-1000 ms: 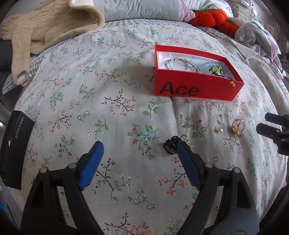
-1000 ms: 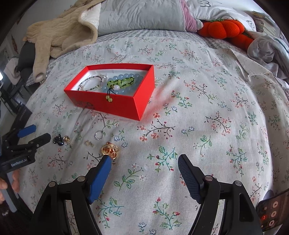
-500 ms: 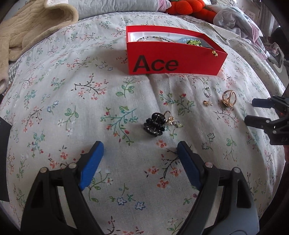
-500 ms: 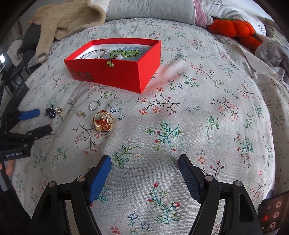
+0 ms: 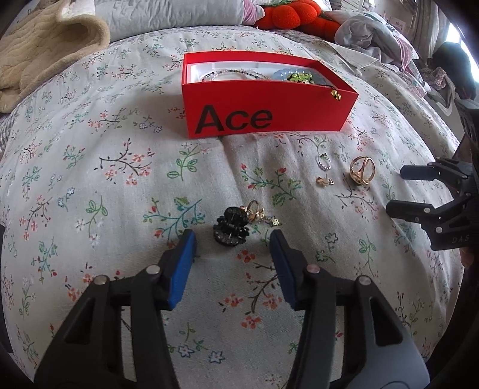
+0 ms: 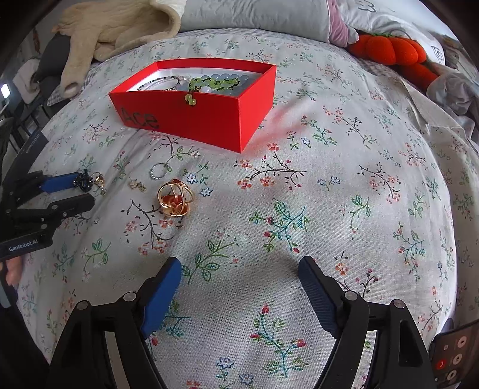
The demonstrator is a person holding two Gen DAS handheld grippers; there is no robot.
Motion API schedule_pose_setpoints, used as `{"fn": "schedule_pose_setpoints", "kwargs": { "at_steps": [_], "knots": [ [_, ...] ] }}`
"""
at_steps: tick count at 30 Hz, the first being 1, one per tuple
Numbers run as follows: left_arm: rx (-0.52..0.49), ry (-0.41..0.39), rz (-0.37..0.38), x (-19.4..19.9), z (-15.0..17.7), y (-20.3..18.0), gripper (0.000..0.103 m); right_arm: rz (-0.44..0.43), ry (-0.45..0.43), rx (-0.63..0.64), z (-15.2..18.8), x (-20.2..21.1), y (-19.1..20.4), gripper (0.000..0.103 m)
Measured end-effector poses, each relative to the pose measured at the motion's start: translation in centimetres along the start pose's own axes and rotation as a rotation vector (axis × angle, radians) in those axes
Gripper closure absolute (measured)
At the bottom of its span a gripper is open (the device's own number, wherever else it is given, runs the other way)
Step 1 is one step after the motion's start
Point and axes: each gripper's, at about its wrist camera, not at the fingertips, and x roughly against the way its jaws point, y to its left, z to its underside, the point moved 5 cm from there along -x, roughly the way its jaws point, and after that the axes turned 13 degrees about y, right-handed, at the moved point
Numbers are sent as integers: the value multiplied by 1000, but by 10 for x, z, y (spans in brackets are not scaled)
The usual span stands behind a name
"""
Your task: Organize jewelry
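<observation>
A red "Ace" box (image 5: 263,107) (image 6: 194,119) on the floral bedspread holds bead bracelets. In front of it lie a black hair clip (image 5: 230,229) (image 6: 83,181) with a gold charm beside it, a small beaded ring (image 5: 323,161) (image 6: 158,171), a small gold earring (image 5: 324,181) (image 6: 137,184) and a large gold ring (image 5: 362,170) (image 6: 175,199). My left gripper (image 5: 233,239) (image 6: 82,190) is open, its fingertips just short of the clip on either side. My right gripper (image 6: 239,269) (image 5: 395,190) is open and empty, right of the gold ring.
A beige sweater (image 5: 39,57) and grey pillow (image 6: 254,15) lie at the bed's far end with an orange pumpkin plush (image 6: 386,49). Crumpled clothes (image 5: 377,36) lie far right. A phone (image 6: 455,356) shows at the lower right edge.
My left gripper has moved forward to the black clip and its jaws have narrowed around it. My right gripper has moved forward toward the gold ring.
</observation>
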Motion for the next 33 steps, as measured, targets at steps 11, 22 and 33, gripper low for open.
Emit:
{"fn": "schedule_pose_setpoints", "kwargs": {
  "at_steps": [11,22,33],
  "knots": [
    [15,3,13,6,1,2,77,-3,1,0,-4,1,5,21],
    [53,4,-11,15,4,11,77,-28,2,51,-20,-3,38,21],
    [65,4,-19,17,5,15,77,-67,-19,10,-40,-2,43,22]
  ]
}}
